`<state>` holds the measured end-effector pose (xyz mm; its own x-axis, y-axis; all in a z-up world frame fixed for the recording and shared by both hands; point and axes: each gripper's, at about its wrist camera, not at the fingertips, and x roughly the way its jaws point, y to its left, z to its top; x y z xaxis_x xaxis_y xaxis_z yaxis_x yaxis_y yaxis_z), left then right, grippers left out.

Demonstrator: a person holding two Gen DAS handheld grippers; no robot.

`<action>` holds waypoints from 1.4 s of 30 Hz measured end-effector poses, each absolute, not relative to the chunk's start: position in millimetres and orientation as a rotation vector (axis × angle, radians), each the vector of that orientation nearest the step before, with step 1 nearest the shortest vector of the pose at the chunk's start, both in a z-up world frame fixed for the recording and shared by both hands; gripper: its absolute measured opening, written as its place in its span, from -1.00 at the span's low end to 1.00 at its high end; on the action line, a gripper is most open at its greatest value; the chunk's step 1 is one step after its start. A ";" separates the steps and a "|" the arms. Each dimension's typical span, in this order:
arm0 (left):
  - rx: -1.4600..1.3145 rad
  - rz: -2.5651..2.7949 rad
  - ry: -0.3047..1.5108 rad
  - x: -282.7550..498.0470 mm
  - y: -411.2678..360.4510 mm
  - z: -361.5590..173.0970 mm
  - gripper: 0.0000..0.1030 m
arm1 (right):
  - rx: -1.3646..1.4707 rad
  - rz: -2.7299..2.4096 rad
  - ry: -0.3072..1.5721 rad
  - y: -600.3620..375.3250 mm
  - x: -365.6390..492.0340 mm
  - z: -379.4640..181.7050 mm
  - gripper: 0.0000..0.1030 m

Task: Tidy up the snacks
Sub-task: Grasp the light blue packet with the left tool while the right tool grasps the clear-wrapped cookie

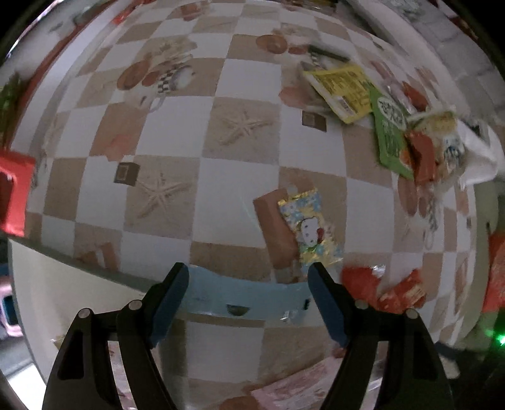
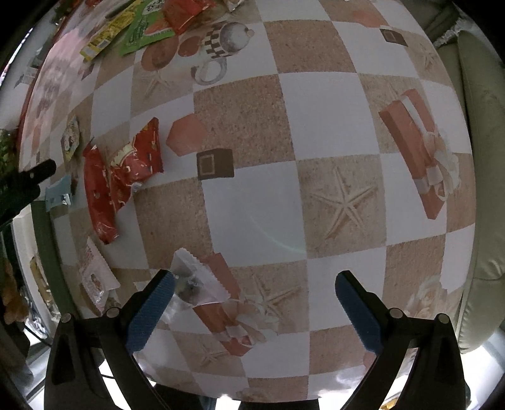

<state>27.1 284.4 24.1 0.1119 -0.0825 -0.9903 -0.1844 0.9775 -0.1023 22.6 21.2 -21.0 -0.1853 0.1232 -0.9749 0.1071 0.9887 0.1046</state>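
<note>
My left gripper [image 1: 247, 276] is open and empty above a light blue packet [image 1: 240, 296] lying at the table edge between its fingers. A foil Hello Kitty packet [image 1: 311, 228] lies just beyond the right finger, and red packets [image 1: 383, 288] lie to its right. A pile of yellow [image 1: 342, 90], green [image 1: 389, 134] and red snacks sits at the far right. My right gripper [image 2: 254, 282] is open and empty over the checkered tablecloth [image 2: 315, 104]. A clear packet [image 2: 195, 282] lies beside its left finger. Red packets [image 2: 121, 176] lie to the left.
A white-and-pink packet [image 2: 94, 276] lies near the table's left edge. The yellow and green pile [image 2: 126, 28] shows at the far top left. A beige sofa [image 2: 483, 157] runs along the right. A red box [image 1: 14, 192] stands at the left edge.
</note>
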 end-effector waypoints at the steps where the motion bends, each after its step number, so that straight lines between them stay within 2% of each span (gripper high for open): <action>1: -0.231 0.078 1.463 29.5 290.1 24.7 0.57 | 0.171 0.014 1.763 20.9 21.5 -21.5 0.99; 8: -0.282 0.049 1.507 21.3 281.4 8.7 0.57 | 0.157 0.018 1.764 24.2 22.6 -16.1 0.98; 18: -0.215 -0.137 1.529 -39.9 241.6 10.9 0.59 | 0.166 0.003 1.779 19.2 17.5 -16.2 0.99; 25: -0.250 -0.133 1.421 -66.2 298.2 60.3 0.59 | 0.223 -0.003 1.768 11.1 16.0 -6.1 0.99; 29: -0.145 -0.132 1.432 -75.2 298.1 68.4 0.59 | 0.249 -0.016 1.782 4.3 11.5 -9.6 0.99; 31: -0.068 -0.146 1.447 -66.0 266.4 59.1 0.59 | 0.260 -0.020 1.790 0.6 7.8 -12.7 0.99; 42: 0.205 -0.292 1.513 -62.8 212.4 31.7 0.59 | 0.300 -0.036 1.820 -5.5 -18.9 -16.7 0.99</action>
<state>-62.8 212.4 31.7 0.0337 -0.0612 -0.9976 0.3140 0.9482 -0.0476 -18.9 -5.5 -16.7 -0.2370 0.1852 -0.9537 0.2230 0.9658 0.1321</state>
